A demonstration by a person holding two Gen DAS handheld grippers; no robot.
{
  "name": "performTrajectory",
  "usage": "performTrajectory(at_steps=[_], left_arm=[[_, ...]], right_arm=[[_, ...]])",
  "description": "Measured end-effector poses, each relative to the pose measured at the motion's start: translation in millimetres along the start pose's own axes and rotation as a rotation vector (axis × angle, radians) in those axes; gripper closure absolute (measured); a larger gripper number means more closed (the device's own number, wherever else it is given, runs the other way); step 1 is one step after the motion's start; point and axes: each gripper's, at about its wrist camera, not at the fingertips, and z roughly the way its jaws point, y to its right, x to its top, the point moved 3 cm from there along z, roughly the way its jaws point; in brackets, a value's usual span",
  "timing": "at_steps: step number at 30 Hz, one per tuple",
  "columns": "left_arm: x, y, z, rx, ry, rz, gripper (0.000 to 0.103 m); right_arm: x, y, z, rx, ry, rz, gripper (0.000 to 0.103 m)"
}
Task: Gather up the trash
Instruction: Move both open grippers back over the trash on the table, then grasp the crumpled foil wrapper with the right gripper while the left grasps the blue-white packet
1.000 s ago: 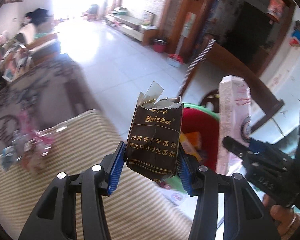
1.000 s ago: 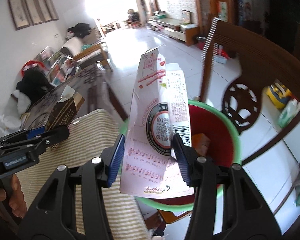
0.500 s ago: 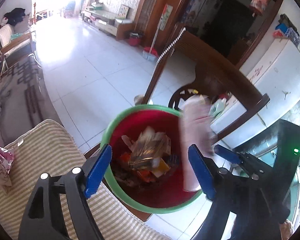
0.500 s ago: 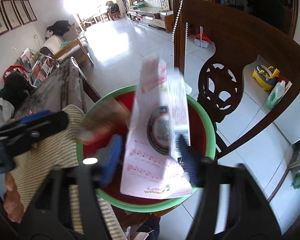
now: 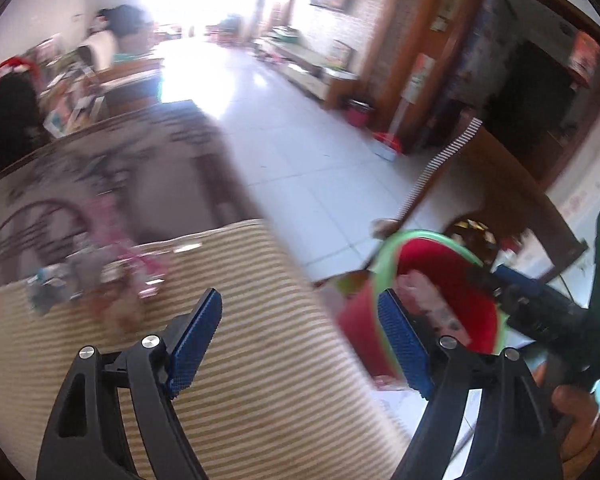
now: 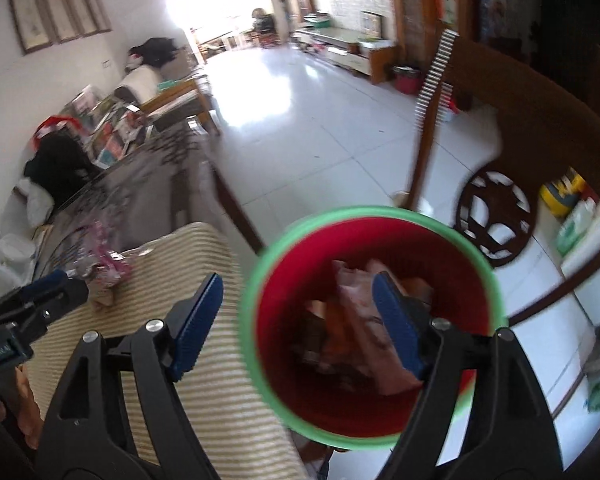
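Note:
A red bucket with a green rim (image 6: 278, 394) stands beside the striped table edge; it also shows in the left wrist view (image 5: 384, 276). The pink-white carton (image 6: 360, 320) lies inside it among other wrappers. My right gripper (image 6: 298, 322) is open and empty above the bucket's near rim. My left gripper (image 5: 300, 338) is open and empty over the striped cloth (image 5: 240, 340), left of the bucket. A blurred pile of pink wrappers (image 5: 116, 264) lies on the table to the far left; it also shows in the right wrist view (image 6: 108, 264).
A dark wooden chair (image 6: 500, 216) stands behind the bucket. A patterned dark table surface (image 5: 100, 176) lies beyond the striped cloth. White tiled floor (image 6: 308, 128) stretches behind. Bottles and containers (image 6: 572, 208) sit on the floor at right.
The right gripper opened and the carton fell into the bucket. The left gripper, open since dropping the cigarette pack, swung left, back over the striped cloth.

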Motion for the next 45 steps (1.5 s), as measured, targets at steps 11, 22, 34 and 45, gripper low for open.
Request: performTrajectory(at_steps=[11, 22, 34, 45], left_arm=[[-43, -165, -22, 0.157, -0.041, -0.198, 0.026], [-71, -295, -26, 0.172, -0.082, -0.354, 0.026], [-21, -322, 40, 0.018, -0.116, -0.376, 0.026], [-23, -317, 91, -0.065, -0.224, -0.405, 0.064]], right_arm=[[-14, -159, 58, 0.129, -0.119, -0.187, 0.023], [-28, -297, 150, 0.158, -0.254, -0.332, 0.023], [-44, -287, 145, 0.098, -0.277, -0.27, 0.074], [-65, -267, 112, 0.111, -0.291, -0.184, 0.073]])
